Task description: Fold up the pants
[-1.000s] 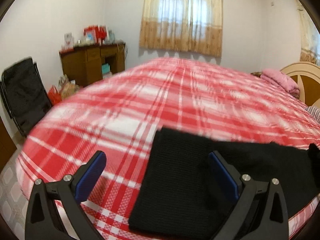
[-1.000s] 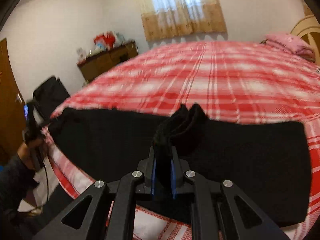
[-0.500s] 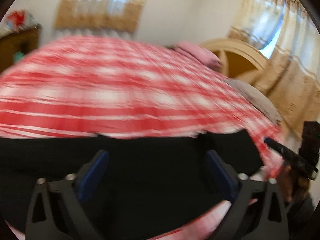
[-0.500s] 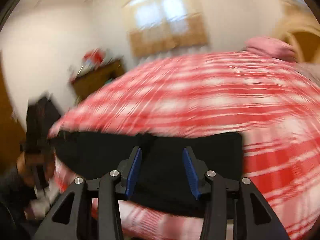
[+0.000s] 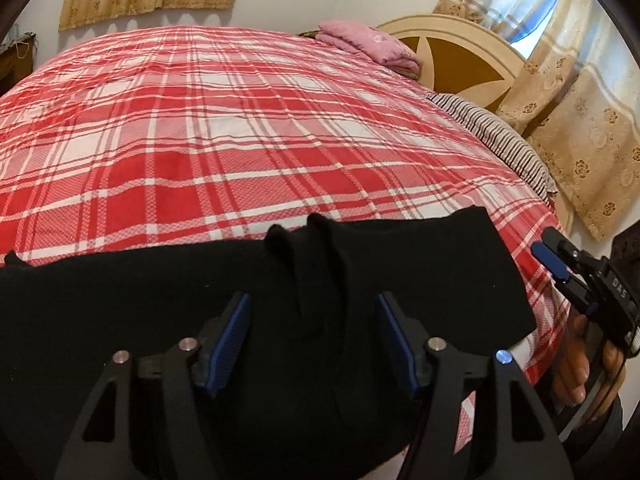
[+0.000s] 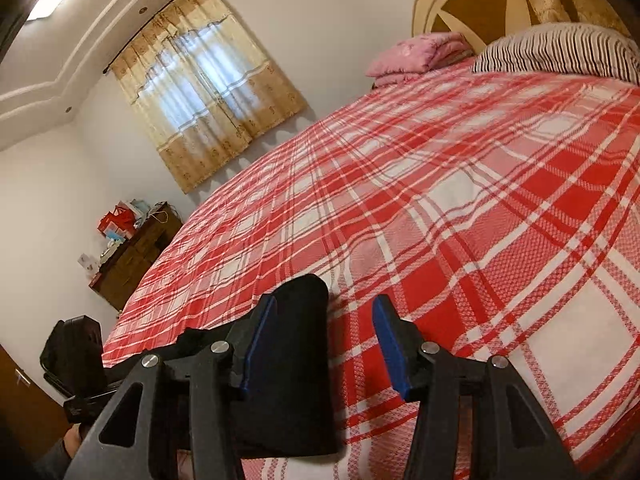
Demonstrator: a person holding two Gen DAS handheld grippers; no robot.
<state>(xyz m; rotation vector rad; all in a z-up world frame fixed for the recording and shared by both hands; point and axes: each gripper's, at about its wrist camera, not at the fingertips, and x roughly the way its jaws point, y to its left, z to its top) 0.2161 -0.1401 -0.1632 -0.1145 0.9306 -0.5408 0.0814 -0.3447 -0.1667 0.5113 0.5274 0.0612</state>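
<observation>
Left gripper [image 5: 312,344] spread, straddling a raised ridge of the black pants [image 5: 420,264]. Right gripper [image 6: 324,344] spread, holding nothing, pants corner beside its left finger. Pants lie flat along near edge of the red plaid bed [image 5: 224,128]; pink blanket [image 5: 372,44] far right.

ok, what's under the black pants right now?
The pants lie on the red plaid bedspread, which shows all around their far edge. The part beneath them is covered, so anything else there can't be seen.
</observation>
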